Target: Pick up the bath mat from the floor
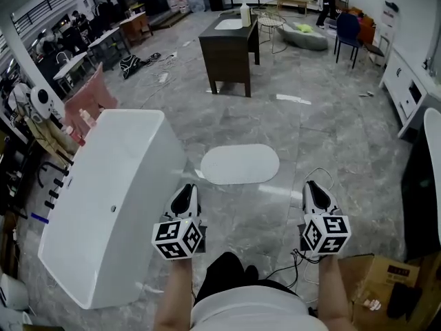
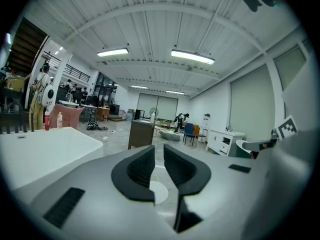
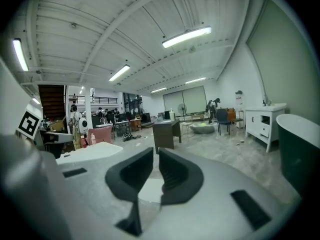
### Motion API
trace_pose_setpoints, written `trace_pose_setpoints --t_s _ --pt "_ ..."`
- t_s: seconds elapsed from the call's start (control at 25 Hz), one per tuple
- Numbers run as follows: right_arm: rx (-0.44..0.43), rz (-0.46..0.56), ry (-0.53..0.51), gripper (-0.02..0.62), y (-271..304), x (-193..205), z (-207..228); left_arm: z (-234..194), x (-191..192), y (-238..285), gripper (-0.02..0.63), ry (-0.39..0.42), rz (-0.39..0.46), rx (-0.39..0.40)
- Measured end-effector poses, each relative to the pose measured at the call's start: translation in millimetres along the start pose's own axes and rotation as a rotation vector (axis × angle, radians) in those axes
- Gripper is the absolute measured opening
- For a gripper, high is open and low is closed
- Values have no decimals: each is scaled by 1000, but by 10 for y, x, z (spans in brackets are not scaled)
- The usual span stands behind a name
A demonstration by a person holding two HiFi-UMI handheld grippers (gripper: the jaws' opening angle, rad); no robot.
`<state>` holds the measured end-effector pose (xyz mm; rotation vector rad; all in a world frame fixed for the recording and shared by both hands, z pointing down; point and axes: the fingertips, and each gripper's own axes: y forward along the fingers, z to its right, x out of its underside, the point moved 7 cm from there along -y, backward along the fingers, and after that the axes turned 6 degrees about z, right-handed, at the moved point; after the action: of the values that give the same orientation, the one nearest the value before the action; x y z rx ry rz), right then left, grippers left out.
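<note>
Left tongs (image 1: pixel 185 193) stood a narrow slit apart with nothing in them; right tongs (image 1: pixel 315 188) were all but closed, also empty. Both were held up off the floor (image 1: pixel 344 136), pointing slightly downward. The bath mat (image 1: pixel 240 163) lay flat on the floor just beside the bathtub (image 1: pixel 110 205), off the tub's long side, beyond the tong tips and roughly between them. It was a white oval, thin, with no folds or raised edge showing. My read: light, soft and floppy, so it would sag from a single grip. With the floor glossy and the mat flush to it, getting a jaw under the rim looked like the hard part, and the jaws would need to open first. I'd take the edge nearest the tongs at two spread points, one per tongs. There was no print on the mat. The marker cubes carried only square patterns. The cardboard box (image 1: pixel 375 281), well apart from the bathtub, had a red label too small to read.
</note>
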<state>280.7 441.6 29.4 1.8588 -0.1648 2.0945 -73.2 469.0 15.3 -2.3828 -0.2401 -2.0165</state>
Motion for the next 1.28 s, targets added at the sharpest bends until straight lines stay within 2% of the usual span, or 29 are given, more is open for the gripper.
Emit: trace_pose_setpoints --t_s 0.16,0.48,0.8,1.08,1.28 --pt "4 -42 54 85 109 69 103 -57 45 110 118 5 -24 -8" --pt "61 -94 74 106 579 109 270 -306 91 649 174 -18 -52 -13" --pt "113 -159 58 155 1478 105 492 -736 144 1607 204 -41 -78 -14" --pt "170 -199 141 155 2323 59 618 -1160 134 2486 222 -57 -125 -13" --pt "201 -220 148 155 2807 19 676 -1423 144 2984 232 -78 -142 -12"
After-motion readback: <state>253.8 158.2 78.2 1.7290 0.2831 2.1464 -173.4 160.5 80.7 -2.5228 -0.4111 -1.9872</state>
